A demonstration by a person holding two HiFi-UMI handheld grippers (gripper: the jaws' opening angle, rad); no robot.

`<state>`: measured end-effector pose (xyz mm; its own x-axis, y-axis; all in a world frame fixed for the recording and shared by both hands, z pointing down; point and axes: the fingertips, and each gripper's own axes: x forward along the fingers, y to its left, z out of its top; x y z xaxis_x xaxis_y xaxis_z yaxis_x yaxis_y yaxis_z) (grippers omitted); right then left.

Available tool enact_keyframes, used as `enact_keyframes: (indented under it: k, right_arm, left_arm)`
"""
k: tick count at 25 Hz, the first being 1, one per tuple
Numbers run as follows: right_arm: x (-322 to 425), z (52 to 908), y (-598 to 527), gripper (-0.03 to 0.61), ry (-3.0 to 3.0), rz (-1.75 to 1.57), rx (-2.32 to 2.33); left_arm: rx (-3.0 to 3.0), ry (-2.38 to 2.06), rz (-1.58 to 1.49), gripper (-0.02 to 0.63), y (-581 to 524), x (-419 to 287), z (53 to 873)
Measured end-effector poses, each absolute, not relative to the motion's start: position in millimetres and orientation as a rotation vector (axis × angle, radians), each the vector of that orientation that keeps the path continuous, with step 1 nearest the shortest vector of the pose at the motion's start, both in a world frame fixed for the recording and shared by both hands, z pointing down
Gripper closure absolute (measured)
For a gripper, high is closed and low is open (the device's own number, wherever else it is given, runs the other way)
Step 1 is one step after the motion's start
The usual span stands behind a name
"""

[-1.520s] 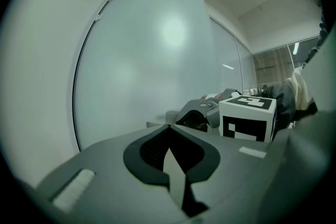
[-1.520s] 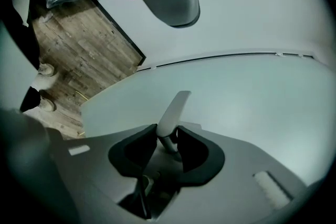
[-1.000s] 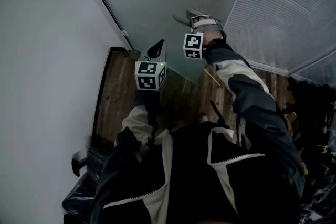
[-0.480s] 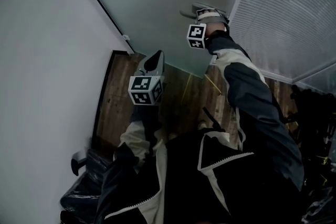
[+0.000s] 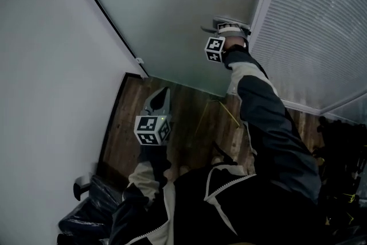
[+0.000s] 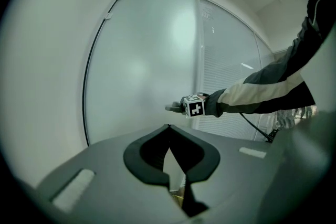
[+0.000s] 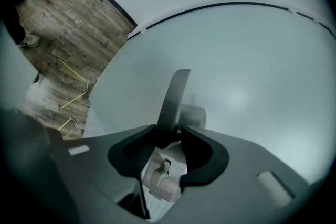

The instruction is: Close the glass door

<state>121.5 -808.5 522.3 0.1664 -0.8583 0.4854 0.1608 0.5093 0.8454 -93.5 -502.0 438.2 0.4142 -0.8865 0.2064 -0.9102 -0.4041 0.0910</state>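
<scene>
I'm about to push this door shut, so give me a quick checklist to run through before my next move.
1. Right hand-held gripper clamped on the silver metal lever handle: ok.
2. Left hand-held gripper shut, empty, apart from the frosted glass door: ok.
3. Door's free edge shut flush beside the white slatted blind: cannot tell.
4. Thin yellow strips on the wooden floor clear of the door's bottom edge: cannot tell.

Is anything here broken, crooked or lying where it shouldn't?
Nothing looks damaged: the glass door shows no cracks, and the right gripper is clamped on its handle. Only some thin yellow strips lie loose on the floor by the door's foot; what they are is unclear.
</scene>
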Motion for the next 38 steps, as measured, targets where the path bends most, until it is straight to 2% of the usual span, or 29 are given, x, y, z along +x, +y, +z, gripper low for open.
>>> enact_keyframes:
  k: [18, 21, 26, 29, 35, 38]
  right_arm:
    - [146.3, 518.0, -873.1, 0.432, -1.272, -0.754, 0.819]
    - [152.9, 521.8, -869.0, 0.326, -1.315, -0.687, 0.843]
    - [137.2, 492.6, -840.0, 0.322, -1.492, -0.682, 0.977]
    - [114.8, 460.2, -803.0, 0.370, -1.734, -0.588, 1.131]
    - [69.6, 419.8, -682.6, 0.517, -2.294, -0.176, 1.354]
    - [66.8, 417.1, -622.5, 0.559, -2.412, -0.024, 1.464]
  left_arm:
    - [2.389, -1.673, 0.256, 0.610, -501.2, -105.0, 456.5]
    - [2.400, -1.674, 0.262, 0.611, -500.6, -106.7, 454.1]
    - [2.412, -1.685, 0.234, 0.609, -506.4, -114.4, 446.1]
    - [2.432, -1.687, 0.207, 0.609, -519.5, -110.8, 441.6]
    - [2.517, -1.620, 0.122, 0.610, -539.5, -87.2, 423.9]
    - [2.575, -1.571, 0.076, 0.611, -544.4, -73.3, 409.6]
